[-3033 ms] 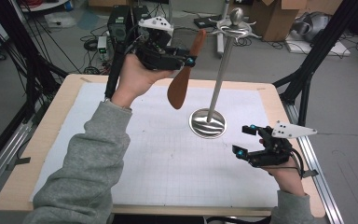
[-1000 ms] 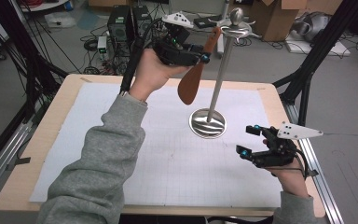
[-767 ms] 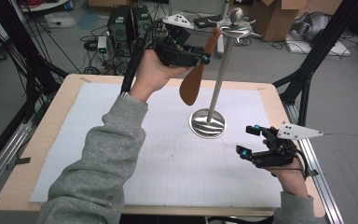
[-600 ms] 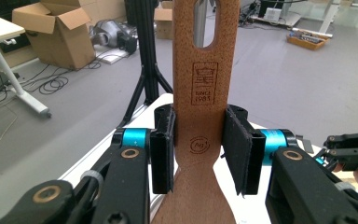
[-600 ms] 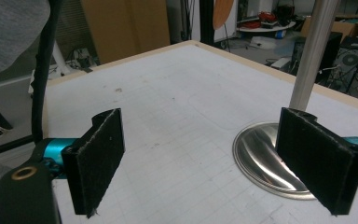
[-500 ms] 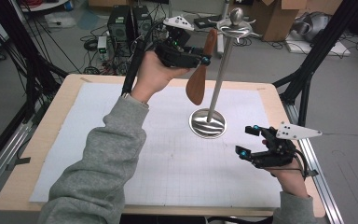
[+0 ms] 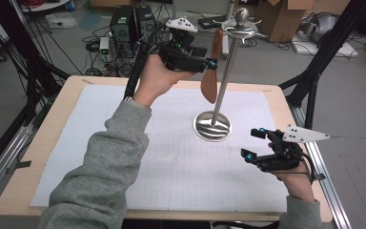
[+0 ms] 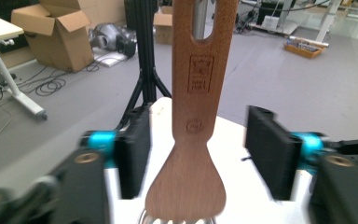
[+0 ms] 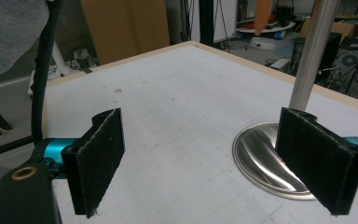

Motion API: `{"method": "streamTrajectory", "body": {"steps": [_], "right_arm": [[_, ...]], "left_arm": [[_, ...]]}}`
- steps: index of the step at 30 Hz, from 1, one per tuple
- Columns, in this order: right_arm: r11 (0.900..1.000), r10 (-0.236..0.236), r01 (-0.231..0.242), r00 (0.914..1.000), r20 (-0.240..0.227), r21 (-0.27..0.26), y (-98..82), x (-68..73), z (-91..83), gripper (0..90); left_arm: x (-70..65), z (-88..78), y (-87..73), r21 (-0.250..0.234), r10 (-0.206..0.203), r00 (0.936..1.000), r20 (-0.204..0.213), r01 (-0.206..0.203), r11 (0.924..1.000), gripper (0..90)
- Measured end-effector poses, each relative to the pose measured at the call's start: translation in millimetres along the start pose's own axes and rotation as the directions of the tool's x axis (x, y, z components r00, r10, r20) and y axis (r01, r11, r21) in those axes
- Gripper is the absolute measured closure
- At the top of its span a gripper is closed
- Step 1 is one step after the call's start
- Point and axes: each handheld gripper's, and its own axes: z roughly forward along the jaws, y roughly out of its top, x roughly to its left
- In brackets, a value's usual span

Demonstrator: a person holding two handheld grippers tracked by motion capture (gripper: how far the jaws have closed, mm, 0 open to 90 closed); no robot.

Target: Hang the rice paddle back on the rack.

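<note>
Left gripper (image 7: pixel 208 64) raised, jaws just opened, pads clear of wooden spatula (image 8: pixel 193 140) hanging from stand (image 7: pixel 219 95). Right gripper (image 7: pixel 253 143) low by stand base, jaws apart, empty.

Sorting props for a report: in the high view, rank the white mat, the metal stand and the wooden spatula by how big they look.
1. White mat, far the largest.
2. Metal stand, tall pole on a round base.
3. Wooden spatula, smallest, hanging beside the pole; being raised nearer the camera does not change its place.
</note>
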Motion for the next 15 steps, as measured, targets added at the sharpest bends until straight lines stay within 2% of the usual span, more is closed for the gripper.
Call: {"method": "streamTrajectory", "body": {"steps": [2,6,11,15], "right_arm": [[1.0,-0.001,0.001,1.0,0.001,0.0,0.1,0.2,0.1,14.2],[1.0,-0.006,0.006,1.0,0.0,0.014,0.1,1.7,3.5,14.2],[1.0,-0.013,0.013,0.9999,-0.009,0.026,1.2,5.5,6.9,14.3],[1.0,-0.023,0.023,0.9997,-0.006,0.018,2.2,6.7,7.4,14.2]], "left_arm": [[0.8,-2.9,-4.0,0.009,-0.007,0.9999,0.007,0.007,0.9999,38.7],[1.9,-9.9,-13.3,0.008,0.011,0.9998,0.019,-0.012,0.9999,34.1],[1.0,-19.2,-21.7,-0.013,0.019,0.9994,0.028,-0.018,0.9997,28.8],[-0.7,-33.3,-30.0,-0.058,0.026,0.9988,0.04,-0.023,0.9981,23.0]]}}
